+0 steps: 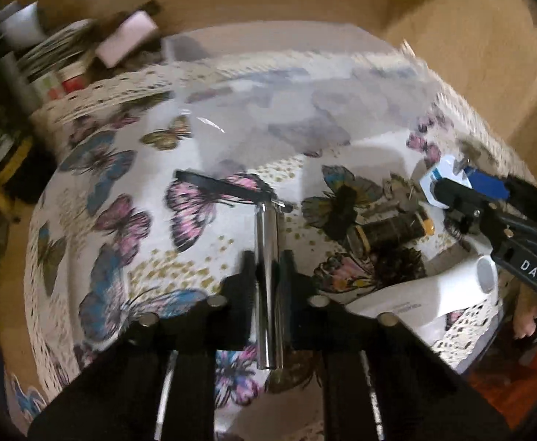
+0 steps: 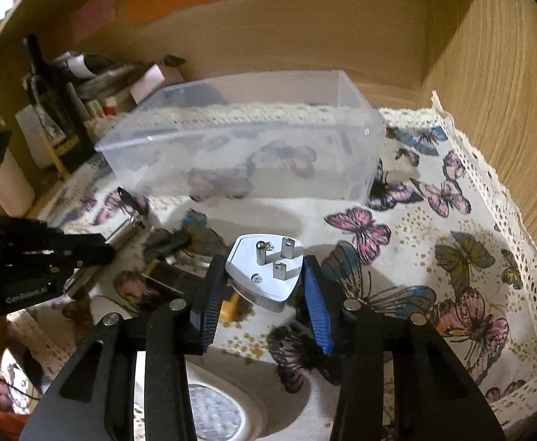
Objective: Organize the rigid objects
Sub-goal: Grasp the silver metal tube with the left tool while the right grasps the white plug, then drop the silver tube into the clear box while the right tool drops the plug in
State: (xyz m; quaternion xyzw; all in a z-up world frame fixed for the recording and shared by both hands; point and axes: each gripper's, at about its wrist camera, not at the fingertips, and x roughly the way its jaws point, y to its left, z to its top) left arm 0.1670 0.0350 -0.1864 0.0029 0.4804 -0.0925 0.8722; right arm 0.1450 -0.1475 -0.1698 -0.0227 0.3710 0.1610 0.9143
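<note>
The left gripper (image 1: 268, 275) is clamped on a shiny metal tube (image 1: 267, 257); the right gripper (image 2: 265, 286) squeezes a white plug (image 2: 265, 268), near the clear plastic bin (image 2: 242, 139)

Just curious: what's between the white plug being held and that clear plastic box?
Only bare butterfly tablecloth between the plug and the clear box, per the right wrist view.

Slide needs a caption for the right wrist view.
Right gripper clamps a white three-pin plug before the clear plastic bin.
</note>
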